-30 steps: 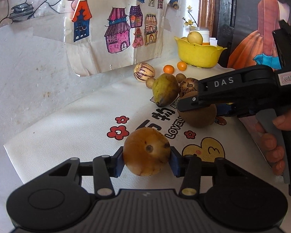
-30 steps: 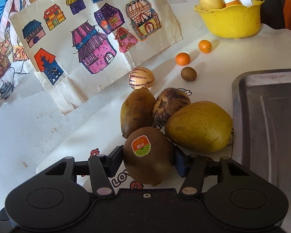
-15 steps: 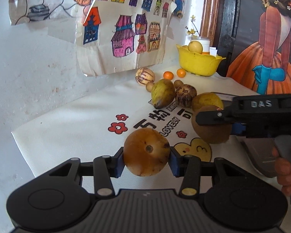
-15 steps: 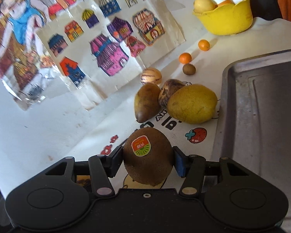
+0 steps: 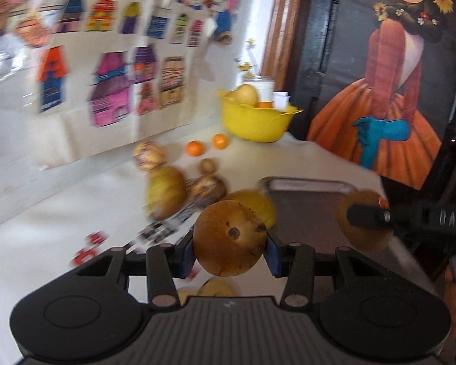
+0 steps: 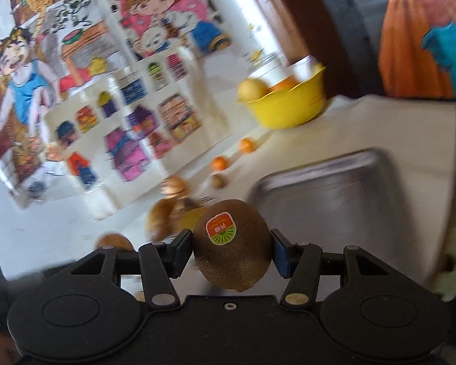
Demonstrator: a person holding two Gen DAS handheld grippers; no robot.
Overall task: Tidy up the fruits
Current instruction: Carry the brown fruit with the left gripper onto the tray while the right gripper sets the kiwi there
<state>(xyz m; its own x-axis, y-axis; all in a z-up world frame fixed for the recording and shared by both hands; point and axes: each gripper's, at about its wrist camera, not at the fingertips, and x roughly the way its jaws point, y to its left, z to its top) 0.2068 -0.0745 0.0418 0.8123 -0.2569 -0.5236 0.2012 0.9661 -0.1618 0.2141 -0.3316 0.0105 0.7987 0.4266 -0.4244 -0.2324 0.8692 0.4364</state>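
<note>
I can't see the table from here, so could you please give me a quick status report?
Left gripper shut on round brown fruit. Right gripper shut on stickered kiwi, both lifted. Metal tray bare ahead. Nothing in the way.

Tray [image 6: 334, 200] brushed metal, matt; bowl [image 5: 255, 121] glossy yellow plastic; kiwi [image 6: 232, 249] fuzzy, glossy sticker.

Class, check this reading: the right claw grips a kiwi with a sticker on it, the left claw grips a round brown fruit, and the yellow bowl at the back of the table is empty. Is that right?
Not quite. The yellow bowl is not empty: the left wrist view shows fruit in it. The right claw does grip the stickered kiwi, and the left claw the round brown fruit.
</note>
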